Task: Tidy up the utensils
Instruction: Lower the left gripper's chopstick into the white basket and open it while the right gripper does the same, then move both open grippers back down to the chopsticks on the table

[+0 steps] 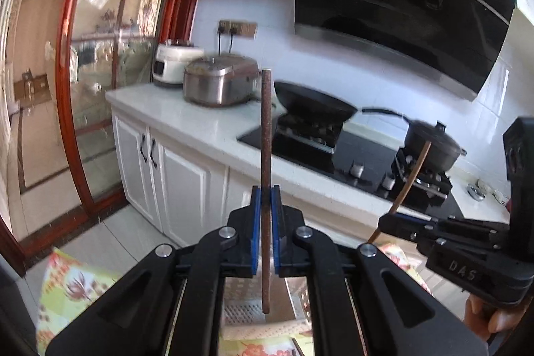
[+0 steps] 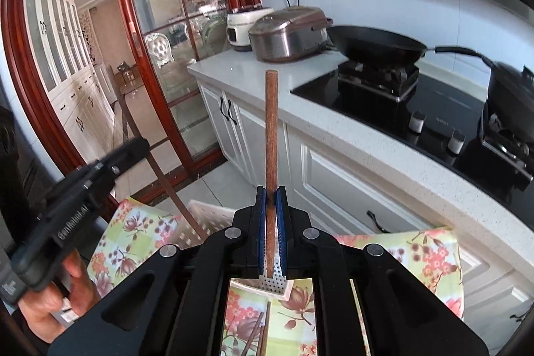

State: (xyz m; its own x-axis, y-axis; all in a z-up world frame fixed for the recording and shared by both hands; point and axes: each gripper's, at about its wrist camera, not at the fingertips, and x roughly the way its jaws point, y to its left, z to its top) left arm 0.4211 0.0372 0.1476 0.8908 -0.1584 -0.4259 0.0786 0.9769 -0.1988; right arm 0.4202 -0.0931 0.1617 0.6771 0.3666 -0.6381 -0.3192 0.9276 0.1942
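The left gripper (image 1: 266, 199) is clamped on a dark chopstick (image 1: 266, 135) that stands upright between its blue pads, its lower end hanging over a perforated white utensil holder (image 1: 247, 312) below. The right gripper (image 2: 271, 199) is likewise closed on a lighter brown chopstick (image 2: 271, 129), also upright, with the same holder (image 2: 275, 284) just under it. Both are held in the air above a floral cloth (image 2: 140, 236) covering the bench. At least two more chopsticks (image 2: 258, 332) lie on the cloth near the bottom edge of the right wrist view. My reading is that the job is partway through: two sticks are lifted and seem ready to drop into the holder, while those on the cloth remain to be collected.
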